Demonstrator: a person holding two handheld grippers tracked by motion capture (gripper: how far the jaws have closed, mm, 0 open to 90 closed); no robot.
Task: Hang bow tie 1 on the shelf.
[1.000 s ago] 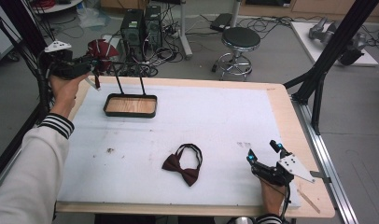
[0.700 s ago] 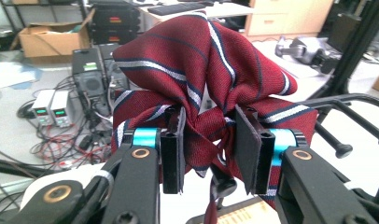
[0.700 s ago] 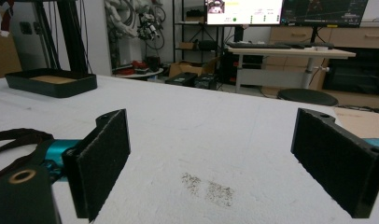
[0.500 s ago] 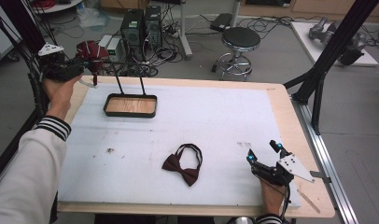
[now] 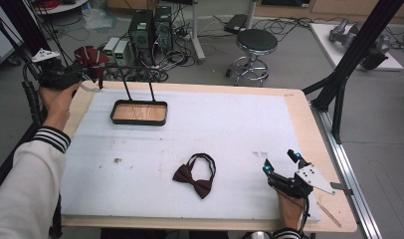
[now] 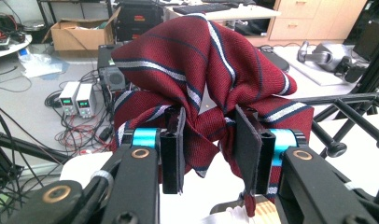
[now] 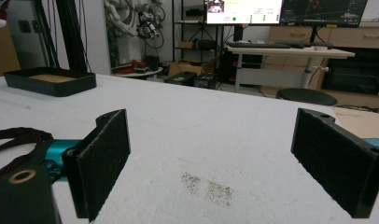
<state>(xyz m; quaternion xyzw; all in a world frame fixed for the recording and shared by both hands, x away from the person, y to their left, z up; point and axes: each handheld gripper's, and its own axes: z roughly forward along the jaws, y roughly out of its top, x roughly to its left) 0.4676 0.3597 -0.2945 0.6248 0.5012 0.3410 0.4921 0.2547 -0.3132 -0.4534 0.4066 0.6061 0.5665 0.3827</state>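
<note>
The person's left hand-held gripper [image 5: 73, 74] is hovering off the far left corner of the counter [image 5: 299, 107], and it is clamping a bunched-up burgundy necktie with white and navy stripes [image 6: 201, 79]. In the left gripper view the cloth is bulging up between the two black jaws and spilling over both of them, so the pads are pressing into it from either side. From above, the tie [image 5: 90, 57] is sitting clear of the white foam mat [image 5: 230, 124], just beyond the black tray with a wooden bottom [image 5: 139, 113], whose two thin black rods are rising at its far edge.

The right hand-held gripper [image 5: 281, 163] is resting near the front right of the mat, its jaws standing wide apart with nothing between them. In its own view, bare mat is lying between the pads. A dark red bow tie with a looped strap [image 5: 195, 174] is lying flat on the mat, near that gripper and apart from it.
</note>
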